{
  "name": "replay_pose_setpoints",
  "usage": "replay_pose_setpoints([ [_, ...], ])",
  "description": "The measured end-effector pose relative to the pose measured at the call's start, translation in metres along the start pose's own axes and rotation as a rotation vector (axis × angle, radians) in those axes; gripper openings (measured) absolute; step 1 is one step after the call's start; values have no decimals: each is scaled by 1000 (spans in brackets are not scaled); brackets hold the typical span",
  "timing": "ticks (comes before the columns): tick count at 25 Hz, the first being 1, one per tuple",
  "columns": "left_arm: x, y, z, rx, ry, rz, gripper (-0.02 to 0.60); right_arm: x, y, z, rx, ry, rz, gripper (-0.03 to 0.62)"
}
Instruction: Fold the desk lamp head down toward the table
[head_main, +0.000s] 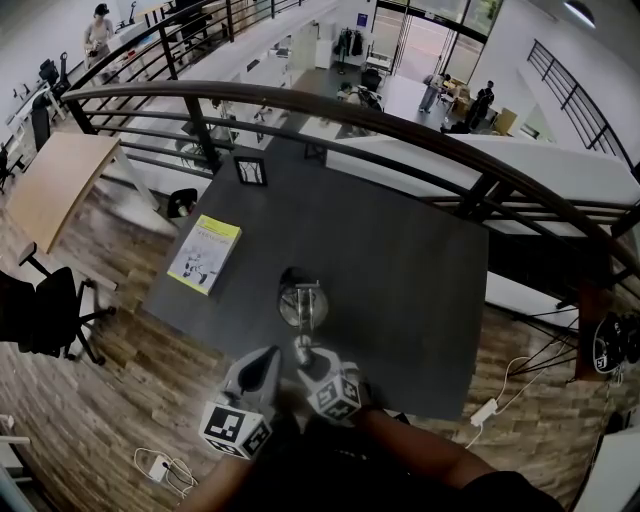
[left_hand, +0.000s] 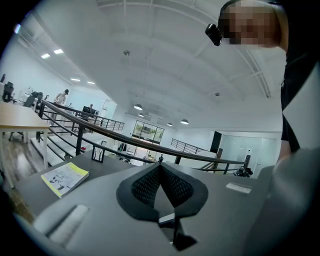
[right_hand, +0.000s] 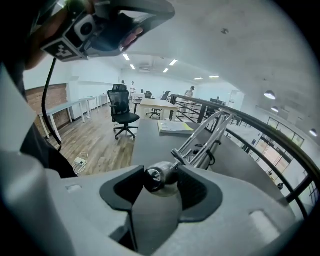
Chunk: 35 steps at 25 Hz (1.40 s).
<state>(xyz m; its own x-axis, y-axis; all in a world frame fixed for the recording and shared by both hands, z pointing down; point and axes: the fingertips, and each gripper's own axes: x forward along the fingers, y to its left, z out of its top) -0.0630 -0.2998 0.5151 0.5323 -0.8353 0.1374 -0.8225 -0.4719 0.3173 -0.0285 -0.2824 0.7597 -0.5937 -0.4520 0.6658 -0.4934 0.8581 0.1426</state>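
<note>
The silver desk lamp (head_main: 300, 300) stands on the dark table (head_main: 410, 270) near its front edge. Its twin metal arms (right_hand: 206, 134) slope down from the far right to the small rounded lamp head (right_hand: 158, 178). My right gripper (right_hand: 161, 180) is shut on that head, a black pad pressing on each side. In the head view the right gripper (head_main: 308, 357) sits just in front of the lamp base. My left gripper (head_main: 262, 364) hovers beside it on the left, apart from the lamp. In its own view the left gripper (left_hand: 159, 168) is shut on nothing, pointing nearly level over the table.
A yellow-and-white booklet (head_main: 205, 253) lies on the table's left part, and a small framed stand (head_main: 250, 170) at its far edge. A dark railing (head_main: 400, 125) runs behind. An office chair (head_main: 50, 310) and a wooden desk (head_main: 60, 185) stand to the left. A cable and plug (head_main: 160, 465) lie on the floor.
</note>
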Motion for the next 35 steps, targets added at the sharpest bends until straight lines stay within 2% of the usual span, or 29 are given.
replay_pose_setpoints([
  [13,3,0,0,-5,-1,-9,0,9,-3,-4,-24,27,-21,210],
  [17,4,-1,0,0,-5,-14,0,3,-3,1,-3,19,-8,213],
  [20,6,-6,2,0,-15,-26,0,-9,-3,10,5,-11,1,212],
  [25,9,-17,7,12,-22,-41,0,-40,-14,39,93,-109,12,201],
  [27,11,-22,9,19,-27,-50,0,-55,-22,56,135,-166,9,170],
  [32,15,-37,13,42,-43,-74,0,-100,-40,95,210,-285,-5,12],
  [35,17,-47,16,56,-55,-89,0,-127,-50,115,256,-369,-15,3],
])
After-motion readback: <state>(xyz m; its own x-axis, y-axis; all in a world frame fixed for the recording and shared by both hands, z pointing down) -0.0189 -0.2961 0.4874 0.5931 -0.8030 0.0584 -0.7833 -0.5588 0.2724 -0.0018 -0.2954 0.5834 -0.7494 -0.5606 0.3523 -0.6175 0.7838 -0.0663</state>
